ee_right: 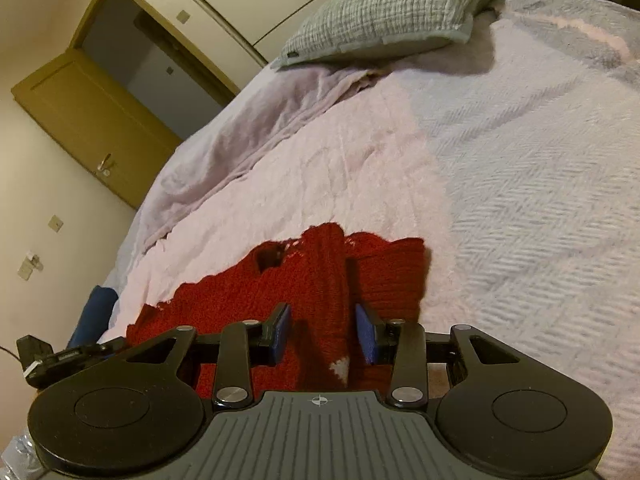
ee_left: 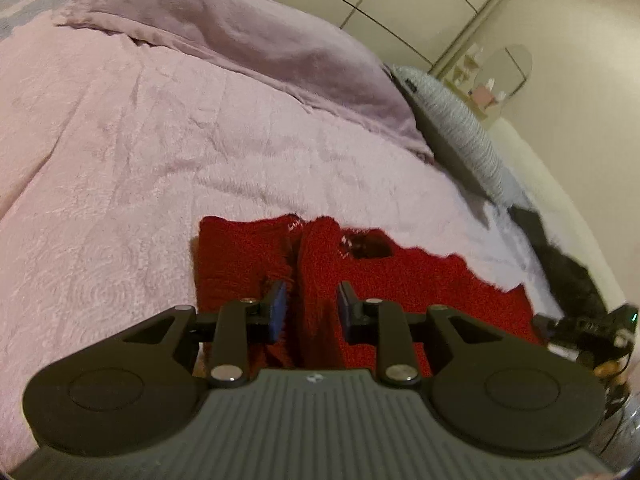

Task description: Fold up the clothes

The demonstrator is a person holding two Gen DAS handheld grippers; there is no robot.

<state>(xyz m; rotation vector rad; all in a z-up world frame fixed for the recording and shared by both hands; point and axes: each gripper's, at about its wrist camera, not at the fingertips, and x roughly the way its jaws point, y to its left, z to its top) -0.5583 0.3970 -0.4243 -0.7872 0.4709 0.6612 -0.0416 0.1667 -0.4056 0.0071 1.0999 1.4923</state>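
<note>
- A red knitted garment (ee_left: pixel 400 280) lies folded on a bed covered by a pale pink bedspread (ee_left: pixel 120 184); every place below is given relative to this garment.
- Left of the garment there is only bare bedspread.
- Directly over the garment's near edge, the left gripper (ee_left: pixel 312 308) has its jaws spread, blue pads on either side of a raised ridge of red knit; whether the pads touch it cannot be told.
- Beyond the garment, a rumpled mauve blanket (ee_left: pixel 248 40) lies across the bed.
- Right of the garment in the left wrist view lie a grey ribbed pillow (ee_left: pixel 460 128) and a dark furry heap (ee_left: pixel 572 276) at the bed's edge.
- In the right wrist view, the right gripper (ee_right: pixel 326 334) hangs over the garment with jaws spread wider, straddling a vertical red fold without pinching it.
- Far behind the garment there, a wooden door (ee_right: pixel 92 128) stands open.
</note>
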